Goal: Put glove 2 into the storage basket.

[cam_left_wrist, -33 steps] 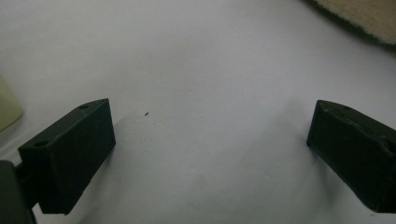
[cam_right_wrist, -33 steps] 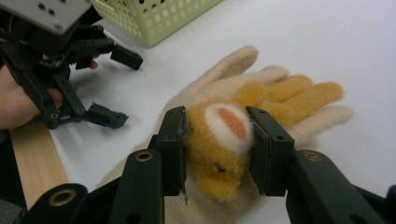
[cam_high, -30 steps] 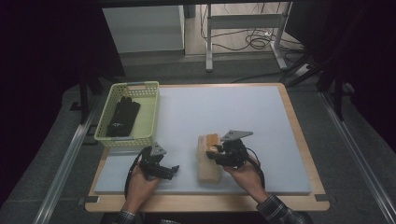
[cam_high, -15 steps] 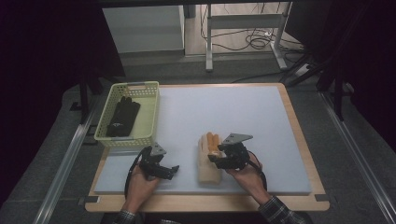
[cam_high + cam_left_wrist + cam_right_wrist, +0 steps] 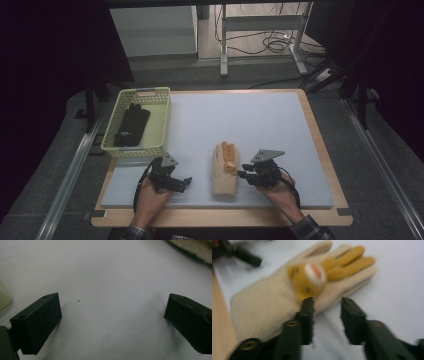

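The cream knitted glove [image 5: 224, 170] with yellow-orange fingertips lies flat on the pale mat [image 5: 260, 125] of the counter [image 5: 320, 150], low and near the middle in the high view, fingers towards twelve o'clock and cuff towards six o'clock; a second layer of the same cream knit shows under its fingers in the right claw view, though whether that is another glove I cannot tell; the right claw [image 5: 243, 176] sits just at the glove's three o'clock edge, held in the person's right hand [image 5: 280, 192], and points towards nine o'clock at the glove's palm; in its own view the right claw [image 5: 327, 305] has its jaws parted by a narrow gap over bare mat, one jaw tip against the glove's edge beside the yellow patch and the other clear of it, so it is released and grasps nothing, and its jaws have just been closing; the left claw [image 5: 185, 181] rests at the glove's nine o'clock, well apart from it, in the left hand [image 5: 150, 197]; its own view shows the left claw [image 5: 112, 315] spread wide over bare mat, released; a yellow-green basket [image 5: 162, 120] stands at the counter's ten o'clock with a black glove [image 5: 131, 126] lying inside it
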`<state>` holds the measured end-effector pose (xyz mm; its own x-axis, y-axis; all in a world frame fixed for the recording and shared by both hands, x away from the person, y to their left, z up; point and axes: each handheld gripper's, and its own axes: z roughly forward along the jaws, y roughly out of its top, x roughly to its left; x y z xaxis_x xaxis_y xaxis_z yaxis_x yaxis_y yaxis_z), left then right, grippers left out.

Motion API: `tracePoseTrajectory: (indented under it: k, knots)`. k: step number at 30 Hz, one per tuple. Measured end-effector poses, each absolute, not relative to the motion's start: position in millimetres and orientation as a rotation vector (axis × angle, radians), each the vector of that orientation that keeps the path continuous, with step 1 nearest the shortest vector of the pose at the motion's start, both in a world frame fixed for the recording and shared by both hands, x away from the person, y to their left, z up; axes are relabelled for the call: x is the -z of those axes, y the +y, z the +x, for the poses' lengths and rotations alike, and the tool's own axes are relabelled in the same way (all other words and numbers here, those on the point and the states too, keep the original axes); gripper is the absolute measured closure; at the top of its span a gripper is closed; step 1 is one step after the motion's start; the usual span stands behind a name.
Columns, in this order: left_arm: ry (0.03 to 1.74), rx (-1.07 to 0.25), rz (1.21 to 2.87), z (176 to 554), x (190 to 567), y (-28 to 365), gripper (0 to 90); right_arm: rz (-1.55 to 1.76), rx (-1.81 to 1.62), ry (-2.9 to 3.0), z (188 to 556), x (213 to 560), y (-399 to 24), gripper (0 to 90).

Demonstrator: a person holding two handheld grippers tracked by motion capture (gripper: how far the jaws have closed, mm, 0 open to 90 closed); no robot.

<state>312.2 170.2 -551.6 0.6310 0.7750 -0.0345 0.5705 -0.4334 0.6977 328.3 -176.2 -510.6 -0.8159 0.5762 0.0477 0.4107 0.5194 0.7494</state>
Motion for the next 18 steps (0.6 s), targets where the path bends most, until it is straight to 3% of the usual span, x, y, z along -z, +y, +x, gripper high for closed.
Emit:
tracePoseTrajectory:
  k: [5,18]
  knots:
    - [1.047,-0.382,2.162,312,552,170,1.2,0.783,-1.184,2.612,318,523,-181,88.4]
    - [1.047,-0.384,2.164,312,552,170,1.2,0.747,-1.227,2.679,311,535,-161,88.6]
